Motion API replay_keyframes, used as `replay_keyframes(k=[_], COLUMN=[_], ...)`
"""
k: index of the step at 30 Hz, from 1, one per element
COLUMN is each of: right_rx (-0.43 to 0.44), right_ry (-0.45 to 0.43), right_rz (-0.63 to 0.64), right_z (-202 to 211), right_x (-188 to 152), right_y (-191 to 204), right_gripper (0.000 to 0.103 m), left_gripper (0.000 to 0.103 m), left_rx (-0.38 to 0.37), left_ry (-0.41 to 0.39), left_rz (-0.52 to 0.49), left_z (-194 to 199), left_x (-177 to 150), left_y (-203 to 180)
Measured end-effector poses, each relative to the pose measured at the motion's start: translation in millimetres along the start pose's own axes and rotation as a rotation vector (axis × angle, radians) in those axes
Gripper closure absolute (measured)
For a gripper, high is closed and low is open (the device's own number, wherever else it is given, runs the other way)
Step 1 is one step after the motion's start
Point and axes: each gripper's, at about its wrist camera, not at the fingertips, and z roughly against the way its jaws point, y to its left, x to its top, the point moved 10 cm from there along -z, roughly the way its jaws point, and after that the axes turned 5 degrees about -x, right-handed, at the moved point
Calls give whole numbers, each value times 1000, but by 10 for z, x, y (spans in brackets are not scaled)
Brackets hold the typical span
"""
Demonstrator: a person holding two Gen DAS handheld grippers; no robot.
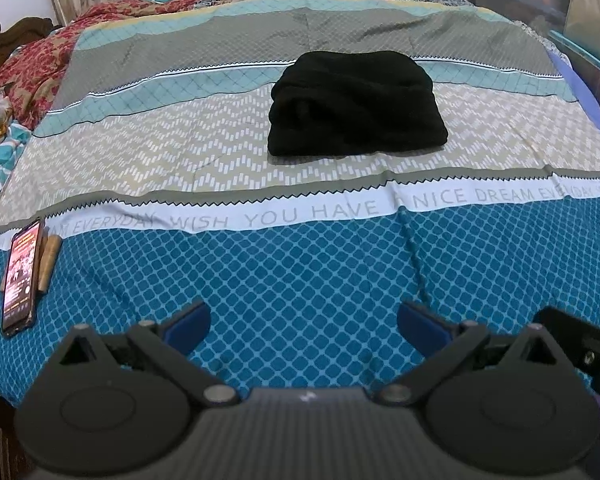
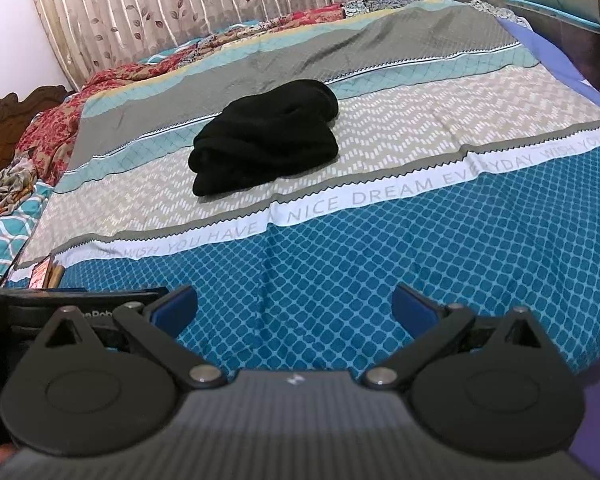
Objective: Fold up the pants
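Left gripper (image 1: pixel 303 326): mine, jaws spread wide and holding nothing, low over the bed's near edge, likely backed off since the fold looks finished.
Right gripper (image 2: pixel 295 310): mine too, released and bare, beside the left one.
Pants (image 1: pixel 356 106): one black bundle, folded thick, mid-bed on the bedsheet (image 1: pixel 300 272), well apart from both grippers.
Phone (image 1: pixel 20 276): one, near the bed's left edge, probably parked out of the way.
Wooden sticks (image 1: pixel 48 260): two, I think, touching the phone.
Count: two grippers, one garment.
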Motion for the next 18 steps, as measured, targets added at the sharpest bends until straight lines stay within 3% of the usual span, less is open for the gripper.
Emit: replay_keyframes(k=[9,18], right_rx=[-15,-22], right_ry=[9,5], right_rz=[-18,-1], right_z=[-10,1], right_x=[-13,-6], right_y=[-45,-43], right_gripper=[0,0], left_gripper=[0,0], left_rx=[15,38], left_ry=[12,-51], left_rz=[8,5], left_z=[-24,75], left_x=[-11,49], left_y=[36,65])
